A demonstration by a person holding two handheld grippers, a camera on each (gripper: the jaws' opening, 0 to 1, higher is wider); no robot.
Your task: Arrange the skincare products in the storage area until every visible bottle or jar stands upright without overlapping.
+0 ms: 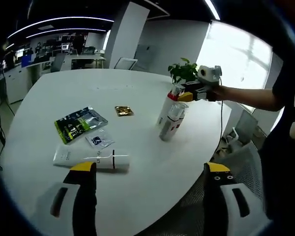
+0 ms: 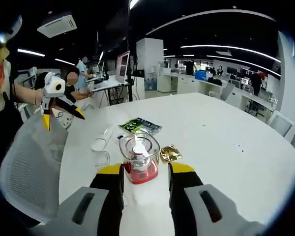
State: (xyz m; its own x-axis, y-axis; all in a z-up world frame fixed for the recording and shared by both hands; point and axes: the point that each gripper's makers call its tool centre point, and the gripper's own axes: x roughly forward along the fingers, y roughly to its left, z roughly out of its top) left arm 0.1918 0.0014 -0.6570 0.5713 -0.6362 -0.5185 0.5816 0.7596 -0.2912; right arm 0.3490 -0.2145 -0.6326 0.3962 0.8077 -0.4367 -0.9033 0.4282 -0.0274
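Two white bottles stand close together near the table's right edge. The rear one [image 1: 166,109] has a red collar, and the front one [image 1: 171,124] has a clear cap. My right gripper [image 1: 187,96] reaches in from the right at the rear bottle's top. In the right gripper view its jaws sit tight on either side of a clear-capped, red-collared bottle [image 2: 139,160], with the right gripper [image 2: 146,173] shut on it. A white tube [image 1: 91,159] lies flat just beyond my left gripper [image 1: 151,169], which is wide open and holds nothing. That left gripper [image 2: 63,117] hovers off the table's edge.
A green sachet pack [image 1: 80,123], a small clear sachet [image 1: 99,140] and a gold square sachet [image 1: 124,111] lie flat on the round white table [image 1: 64,93]. A potted plant [image 1: 183,70] stands behind the bottles. A grey mesh chair [image 2: 29,162] stands at the table's edge.
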